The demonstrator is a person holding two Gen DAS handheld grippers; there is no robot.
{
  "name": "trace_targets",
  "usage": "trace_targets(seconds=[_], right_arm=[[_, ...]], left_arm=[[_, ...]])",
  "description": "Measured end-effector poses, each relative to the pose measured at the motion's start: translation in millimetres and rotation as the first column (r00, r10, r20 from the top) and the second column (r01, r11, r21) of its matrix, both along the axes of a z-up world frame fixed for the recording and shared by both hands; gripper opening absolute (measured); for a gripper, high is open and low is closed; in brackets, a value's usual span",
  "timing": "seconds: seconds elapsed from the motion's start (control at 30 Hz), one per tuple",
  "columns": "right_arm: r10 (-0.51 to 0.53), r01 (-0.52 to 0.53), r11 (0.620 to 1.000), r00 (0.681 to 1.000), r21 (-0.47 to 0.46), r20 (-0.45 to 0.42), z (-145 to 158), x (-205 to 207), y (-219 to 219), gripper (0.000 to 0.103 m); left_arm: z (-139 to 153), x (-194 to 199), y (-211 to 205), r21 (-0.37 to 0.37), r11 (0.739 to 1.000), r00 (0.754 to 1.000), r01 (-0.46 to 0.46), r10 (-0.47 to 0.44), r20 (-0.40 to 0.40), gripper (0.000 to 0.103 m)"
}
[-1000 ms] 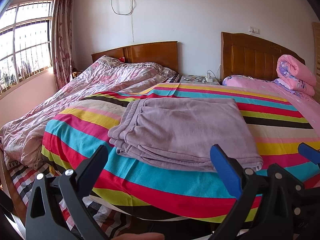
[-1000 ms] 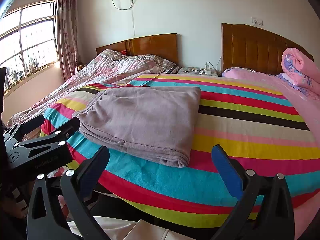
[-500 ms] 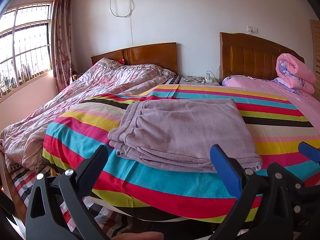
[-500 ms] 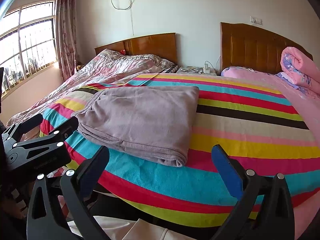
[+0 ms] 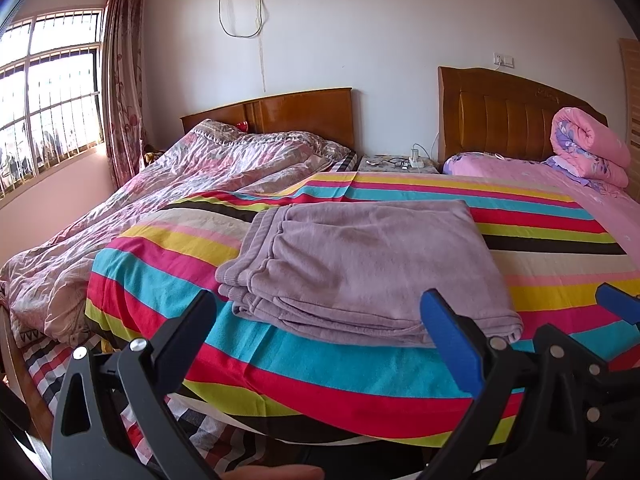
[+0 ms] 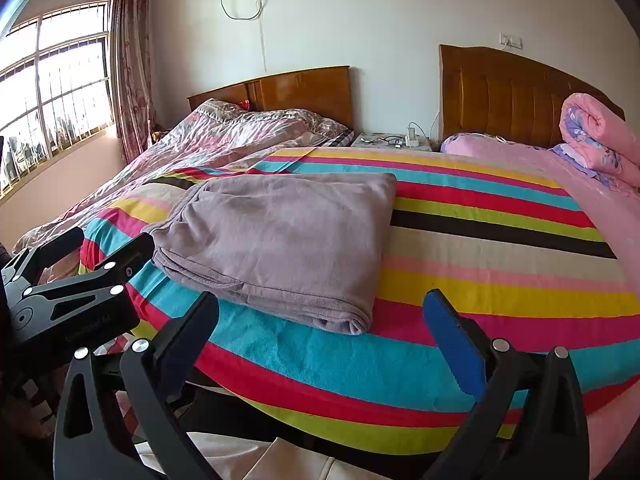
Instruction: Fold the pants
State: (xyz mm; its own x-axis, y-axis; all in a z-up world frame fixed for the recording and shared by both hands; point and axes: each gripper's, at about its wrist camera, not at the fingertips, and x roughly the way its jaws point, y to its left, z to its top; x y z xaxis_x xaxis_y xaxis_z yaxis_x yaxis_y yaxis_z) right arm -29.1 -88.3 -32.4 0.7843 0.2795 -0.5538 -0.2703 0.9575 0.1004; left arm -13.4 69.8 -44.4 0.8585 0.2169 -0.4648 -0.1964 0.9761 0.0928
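Note:
The lilac pants (image 5: 360, 268) lie folded in a flat rectangular stack on the striped bedspread (image 5: 360, 376), waistband to the left; they also show in the right wrist view (image 6: 280, 236). My left gripper (image 5: 320, 332) is open and empty, held off the bed's near edge in front of the pants. My right gripper (image 6: 320, 332) is open and empty, also off the near edge, to the right of the stack. The left gripper shows at the left of the right wrist view (image 6: 80, 280). A blue fingertip of the right gripper shows at the right edge of the left wrist view (image 5: 620, 304).
A second bed with a rumpled floral quilt (image 5: 168, 208) lies to the left. A rolled pink quilt (image 5: 588, 152) sits at the back right by the wooden headboard (image 5: 504, 116). A nightstand with cables (image 5: 396, 164) stands between the beds. A window (image 5: 44, 100) is at the left.
Both grippers have drawn back slightly and tilted up, so more wall shows. The pants have not moved. Both grippers stay open.

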Motion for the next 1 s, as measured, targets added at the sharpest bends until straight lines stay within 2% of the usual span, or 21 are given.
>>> trace_targets(seconds=[0.87,1.0], right_arm=[[0.004,-0.004,1.0,1.0,-0.002,-0.005,-1.1,-0.1,1.1,0.099],[0.004,-0.004,1.0,1.0,0.0,-0.008,-1.8,0.4,1.4,0.099]], left_arm=[[-1.1,0.8,0.0,-0.005,1.0,1.0,0.001,-0.001,-0.01,0.102],[-1.0,-3.5,0.0,0.004,1.0,1.0,-0.019,0.019,0.023,0.102]])
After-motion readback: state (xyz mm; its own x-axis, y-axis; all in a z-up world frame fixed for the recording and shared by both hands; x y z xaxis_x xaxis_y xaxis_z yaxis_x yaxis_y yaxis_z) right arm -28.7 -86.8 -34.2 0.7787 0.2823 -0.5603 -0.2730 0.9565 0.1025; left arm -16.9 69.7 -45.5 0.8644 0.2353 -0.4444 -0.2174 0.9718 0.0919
